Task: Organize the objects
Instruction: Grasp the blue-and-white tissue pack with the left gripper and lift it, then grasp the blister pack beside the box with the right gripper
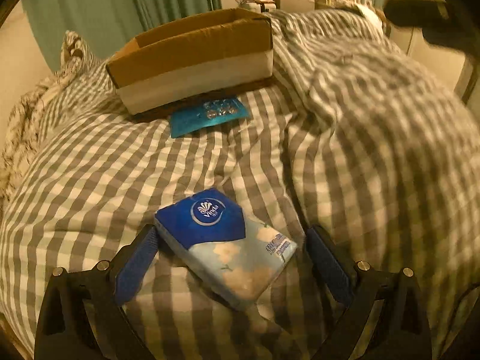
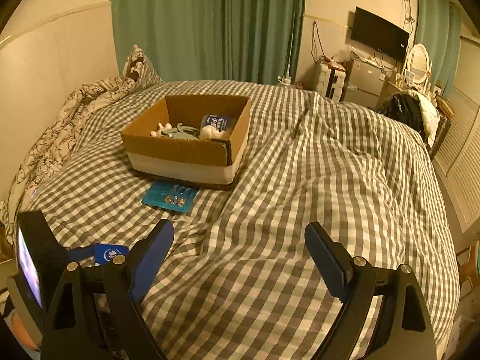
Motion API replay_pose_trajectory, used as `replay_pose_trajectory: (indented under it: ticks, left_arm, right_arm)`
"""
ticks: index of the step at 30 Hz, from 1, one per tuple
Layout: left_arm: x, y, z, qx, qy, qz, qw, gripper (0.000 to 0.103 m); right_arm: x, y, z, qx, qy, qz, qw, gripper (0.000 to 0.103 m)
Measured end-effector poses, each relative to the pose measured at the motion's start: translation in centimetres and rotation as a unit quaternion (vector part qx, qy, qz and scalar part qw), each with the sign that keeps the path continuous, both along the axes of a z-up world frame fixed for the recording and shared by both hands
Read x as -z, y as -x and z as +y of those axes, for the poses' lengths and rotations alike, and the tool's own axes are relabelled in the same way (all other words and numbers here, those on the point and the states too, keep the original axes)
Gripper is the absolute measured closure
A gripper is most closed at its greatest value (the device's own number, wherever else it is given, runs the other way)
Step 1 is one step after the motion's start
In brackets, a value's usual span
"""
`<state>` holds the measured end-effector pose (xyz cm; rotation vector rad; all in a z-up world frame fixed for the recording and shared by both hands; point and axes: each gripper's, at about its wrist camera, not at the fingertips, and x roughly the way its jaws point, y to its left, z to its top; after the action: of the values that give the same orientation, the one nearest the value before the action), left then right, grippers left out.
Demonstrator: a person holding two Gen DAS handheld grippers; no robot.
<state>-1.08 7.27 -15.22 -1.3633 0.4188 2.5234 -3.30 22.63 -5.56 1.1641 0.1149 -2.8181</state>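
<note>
A blue and white Vinda tissue pack (image 1: 223,244) lies on the checked duvet between the open fingers of my left gripper (image 1: 231,240); its left fingertip (image 1: 148,237) touches or nearly touches the pack's corner. The pack's blue end shows in the right wrist view (image 2: 111,252), behind the right gripper's left finger. An open cardboard box (image 2: 186,147) sits mid-bed holding several small items; it also shows in the left wrist view (image 1: 192,60). A teal card of small round pieces (image 2: 169,196) lies just in front of the box, also in the left wrist view (image 1: 210,115). My right gripper (image 2: 240,237) is open and empty above the duvet.
The grey checked duvet (image 2: 300,195) is rumpled into folds on the right. A floral pillow (image 2: 60,138) lies at the left edge by the wall. Green curtains (image 2: 207,24) hang behind the bed. A TV, small fridge and mirror stand far right.
</note>
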Motion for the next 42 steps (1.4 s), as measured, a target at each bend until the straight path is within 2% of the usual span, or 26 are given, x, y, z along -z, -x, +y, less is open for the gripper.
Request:
replay_pose_trajectory:
  ticks: [1, 3, 5, 10, 15, 18, 20, 25, 31, 34, 37, 41, 42]
  left_arm:
    - [0.1, 0.0, 0.0, 0.002, 0.002, 0.001, 1.0, 0.004]
    - [-0.2, -0.1, -0.2, 0.001, -0.007, 0.005, 1.0, 0.014]
    - [-0.9, -0.1, -0.7, 0.002, -0.024, 0.002, 0.9997, 0.017]
    - [-3.6, 0.3, -1.7, 0.002, -0.046, 0.024, 0.9986, 0.019]
    - [-7.2, 2.1, -5.0, -0.034, -0.084, 0.052, 0.9946, 0.019]
    - [-8.8, 2.4, -7.5, -0.055, -0.108, 0.064, 0.9906, 0.019]
    - [-9.3, 2.7, -8.9, -0.072, -0.111, 0.071, 0.9886, 0.019]
    - [-9.8, 4.9, -11.4, -0.124, -0.111, 0.079, 0.983, 0.019]
    - [-9.5, 7.3, -12.1, -0.147, -0.096, 0.086, 0.9808, 0.019]
    - [-8.5, 8.6, -12.5, -0.163, -0.093, 0.081, 0.979, 0.019]
    - [-7.4, 9.6, -13.2, -0.18, -0.091, 0.071, 0.9768, 0.019]
    - [-5.8, 10.0, -13.6, -0.187, -0.096, 0.054, 0.9762, 0.019]
    - [-5.6, 10.0, -13.7, -0.188, -0.096, 0.053, 0.9761, 0.019]
  right_arm:
    - [0.2, 0.1, 0.0, 0.001, 0.001, -0.002, 1.0, 0.014]
    - [0.4, 0.2, -0.2, 0.001, 0.001, -0.006, 1.0, 0.014]
    - [0.7, 0.2, -0.4, -0.001, -0.002, -0.007, 1.0, 0.014]
    - [1.3, 0.3, -1.3, -0.023, -0.005, 0.002, 1.0, 0.014]
    - [2.2, 1.9, -3.3, -0.052, -0.026, 0.012, 0.998, 0.014]
    - [2.7, 3.1, -4.4, -0.065, -0.037, 0.012, 0.997, 0.014]
    - [3.0, 3.7, -4.7, -0.067, -0.039, 0.01, 0.997, 0.014]
    - [4.1, 5.9, -7.1, -0.092, -0.073, 0.01, 0.993, 0.014]
    - [8.2, 8.4, -12.3, -0.145, -0.14, -0.018, 0.979, 0.014]
    - [10.5, 9.7, -13.5, -0.148, -0.171, -0.03, 0.974, 0.015]
    - [12.5, 10.9, -14.1, -0.149, -0.18, -0.052, 0.971, 0.022]
    - [13.9, 12.1, -14.7, -0.155, -0.185, -0.062, 0.968, 0.024]
    - [14.2, 12.4, -14.9, -0.16, -0.181, -0.067, 0.968, 0.029]
